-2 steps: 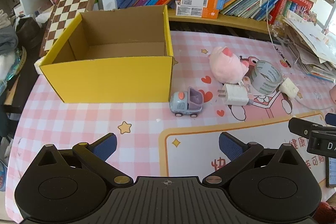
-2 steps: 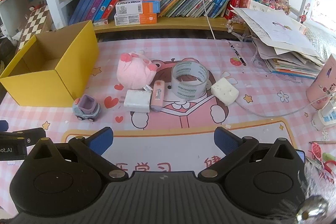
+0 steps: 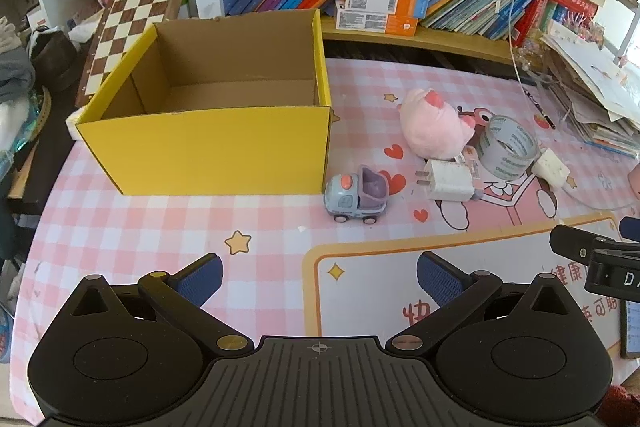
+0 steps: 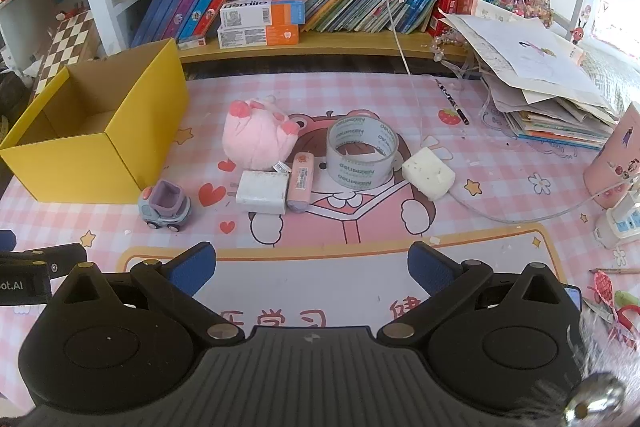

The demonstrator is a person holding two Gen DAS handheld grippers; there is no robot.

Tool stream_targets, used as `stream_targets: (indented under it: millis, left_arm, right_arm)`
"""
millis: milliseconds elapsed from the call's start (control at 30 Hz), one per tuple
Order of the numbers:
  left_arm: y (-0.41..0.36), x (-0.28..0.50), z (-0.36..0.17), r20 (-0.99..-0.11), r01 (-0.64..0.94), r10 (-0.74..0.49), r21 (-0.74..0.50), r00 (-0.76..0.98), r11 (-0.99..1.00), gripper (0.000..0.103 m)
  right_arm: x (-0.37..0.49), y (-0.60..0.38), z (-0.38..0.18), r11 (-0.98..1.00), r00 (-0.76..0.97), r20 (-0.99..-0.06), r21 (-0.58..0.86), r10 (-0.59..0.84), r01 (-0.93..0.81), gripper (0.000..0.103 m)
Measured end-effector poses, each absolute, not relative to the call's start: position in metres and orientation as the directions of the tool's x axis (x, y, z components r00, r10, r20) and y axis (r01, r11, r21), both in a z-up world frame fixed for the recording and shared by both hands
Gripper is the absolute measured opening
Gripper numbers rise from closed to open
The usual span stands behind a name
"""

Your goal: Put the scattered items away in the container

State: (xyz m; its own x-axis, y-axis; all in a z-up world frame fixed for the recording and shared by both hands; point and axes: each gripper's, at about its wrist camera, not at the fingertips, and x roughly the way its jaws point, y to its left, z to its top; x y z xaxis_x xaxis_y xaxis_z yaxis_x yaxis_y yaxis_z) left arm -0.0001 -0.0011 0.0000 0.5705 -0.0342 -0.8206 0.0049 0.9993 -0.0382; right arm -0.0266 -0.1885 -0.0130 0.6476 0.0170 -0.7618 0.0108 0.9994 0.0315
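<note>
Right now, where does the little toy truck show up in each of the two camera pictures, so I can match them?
Left wrist view: the toy truck sits just right of centre, at the near right corner of the yellow box.
Right wrist view: the toy truck is left of centre, again by that corner of the yellow box.
Shared landmark: the white charger, lying right of the truck in both.
</note>
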Motion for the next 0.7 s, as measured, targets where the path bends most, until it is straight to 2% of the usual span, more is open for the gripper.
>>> stream_targets:
  millis: [700]
  left_arm:
    - [-0.0015, 0.0019, -0.0022, -0.826, -0.004, -0.030, -0.039, 0.563, 0.999, 0.103]
  right_arm:
    - [-0.0250, -0.1889, -0.0149, 0.999, 0.640, -0.768, 0.040, 0.019, 0.017, 0.103]
